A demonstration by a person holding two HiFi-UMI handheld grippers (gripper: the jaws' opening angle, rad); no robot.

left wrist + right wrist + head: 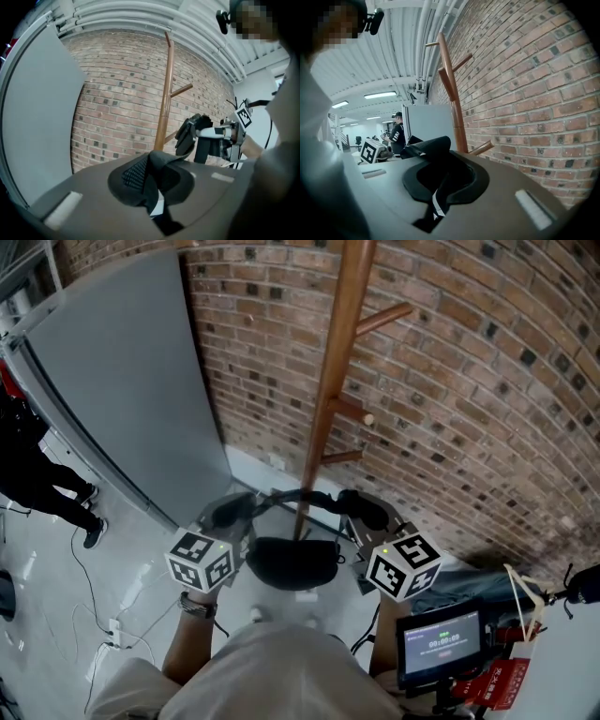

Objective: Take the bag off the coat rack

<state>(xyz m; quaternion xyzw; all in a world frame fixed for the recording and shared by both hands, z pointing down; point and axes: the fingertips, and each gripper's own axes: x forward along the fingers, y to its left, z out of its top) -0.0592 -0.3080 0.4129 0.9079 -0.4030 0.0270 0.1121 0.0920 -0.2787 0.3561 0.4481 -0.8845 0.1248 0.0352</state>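
Note:
A wooden coat rack [330, 381] stands against the brick wall, its pole running down to a dark round base [295, 563]. Its pegs [384, 317] are bare in every view, and I see no bag on them. My left gripper [228, 513] and right gripper [367, 511] hover low on either side of the pole, both shut and empty. The left gripper view shows its own jaws [150, 174] pressed together, the rack [165, 93] beyond, and the right gripper [194, 136] to the right. The right gripper view shows its shut jaws [440, 174] below the rack [452, 93].
A tall grey panel [122, 371] leans by the wall at the left. A person in black [42, 479] stands at the far left, and is also seen in the right gripper view [397, 133]. A screen device [441, 638], red tags and a dark bundle [478, 582] sit at the lower right. Cables [89, 587] cross the floor.

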